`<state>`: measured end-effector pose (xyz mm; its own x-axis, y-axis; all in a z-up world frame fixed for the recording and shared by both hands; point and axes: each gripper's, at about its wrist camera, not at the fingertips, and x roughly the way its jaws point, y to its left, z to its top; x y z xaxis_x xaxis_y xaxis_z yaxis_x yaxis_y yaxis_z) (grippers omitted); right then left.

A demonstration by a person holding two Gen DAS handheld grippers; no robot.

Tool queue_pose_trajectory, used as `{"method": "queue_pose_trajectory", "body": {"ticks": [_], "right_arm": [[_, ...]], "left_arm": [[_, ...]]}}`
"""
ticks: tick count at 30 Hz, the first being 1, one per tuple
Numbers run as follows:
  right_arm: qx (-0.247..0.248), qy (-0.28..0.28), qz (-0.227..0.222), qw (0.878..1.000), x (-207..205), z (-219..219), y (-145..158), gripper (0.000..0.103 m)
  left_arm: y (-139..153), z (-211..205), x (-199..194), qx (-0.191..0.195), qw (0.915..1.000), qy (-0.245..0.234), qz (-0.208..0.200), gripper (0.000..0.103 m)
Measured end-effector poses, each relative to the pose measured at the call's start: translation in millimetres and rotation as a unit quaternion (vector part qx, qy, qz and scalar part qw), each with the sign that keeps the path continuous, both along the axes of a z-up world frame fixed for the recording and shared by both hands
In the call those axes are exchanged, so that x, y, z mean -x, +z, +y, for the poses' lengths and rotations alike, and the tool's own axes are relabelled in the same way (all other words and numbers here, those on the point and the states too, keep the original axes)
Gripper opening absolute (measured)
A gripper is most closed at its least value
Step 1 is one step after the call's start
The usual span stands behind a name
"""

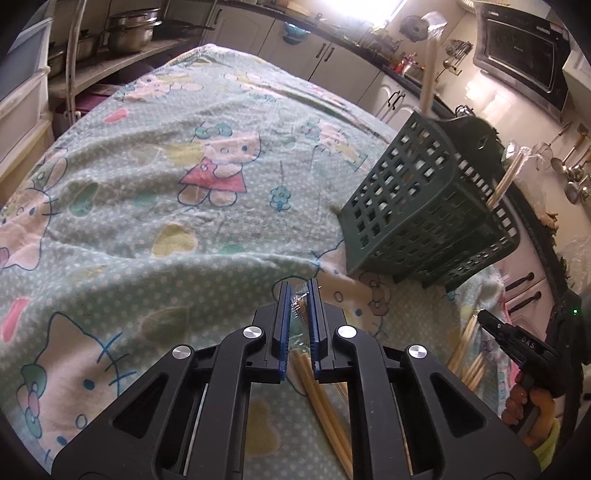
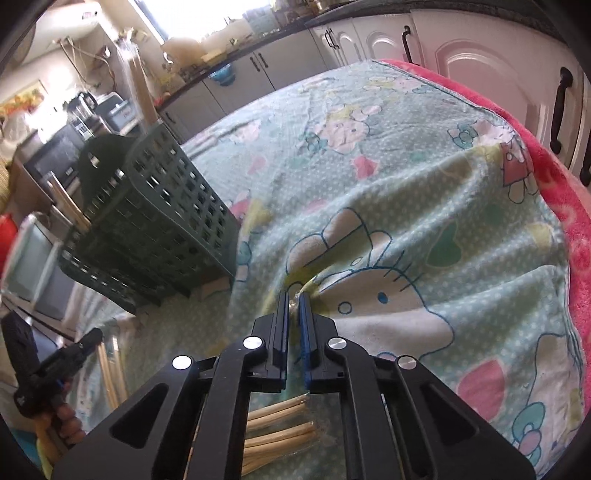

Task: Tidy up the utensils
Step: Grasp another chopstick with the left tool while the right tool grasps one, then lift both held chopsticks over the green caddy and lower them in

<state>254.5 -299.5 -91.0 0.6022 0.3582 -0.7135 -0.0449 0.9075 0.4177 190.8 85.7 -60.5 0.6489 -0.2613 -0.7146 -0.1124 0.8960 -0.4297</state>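
A dark green lattice utensil basket [image 1: 424, 210] stands on the Hello Kitty cloth [image 1: 166, 184], with wrapped chopsticks [image 1: 506, 181] standing in it. It also shows in the right wrist view [image 2: 155, 218]. My left gripper [image 1: 300, 295] is shut on a clear-wrapped bundle of bamboo chopsticks [image 1: 325, 402] that runs back under it. My right gripper [image 2: 294, 299] is shut on another wrapped bundle of chopsticks [image 2: 280, 424], held low over the cloth. More chopsticks [image 1: 469, 354] lie near the cloth's right edge by the other gripper's body.
Kitchen cabinets [image 2: 461, 55] with dark handles run close behind the table. A microwave [image 1: 524, 48] and hanging ladles [image 1: 572, 162] are at the right. Pots [image 1: 129, 29] sit on a shelf at the far left. A pink blanket edge [image 2: 565, 192] borders the cloth.
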Motion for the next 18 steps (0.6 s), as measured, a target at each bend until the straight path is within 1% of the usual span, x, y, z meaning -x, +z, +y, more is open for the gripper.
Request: {"method": "queue_pose_trajectory", "body": {"ticks": [4, 7, 11, 18], "right_arm": [[-0.013, 0.002, -0.015, 1.0, 6, -1, 10, 0.005], [-0.013, 0.003, -0.024, 1.0, 10, -2, 17, 0.005], [-0.015, 0.001, -0.031, 0.999, 17, -6, 24, 0.005], [-0.026, -0.004, -0.038, 0.999, 24, -23, 32, 0.002]], "left_arm": [[13, -1, 5, 0.005, 0.9999, -0.002, -0.015, 0.005], [21, -2, 8, 0.005, 0.9996, -0.004, -0.026, 0.005], [35, -4, 13, 0.004, 0.9991, -0.007, -0.042, 0.005], [50, -11, 15, 0.002, 0.9981, -0.017, -0.059, 0.004]]}}
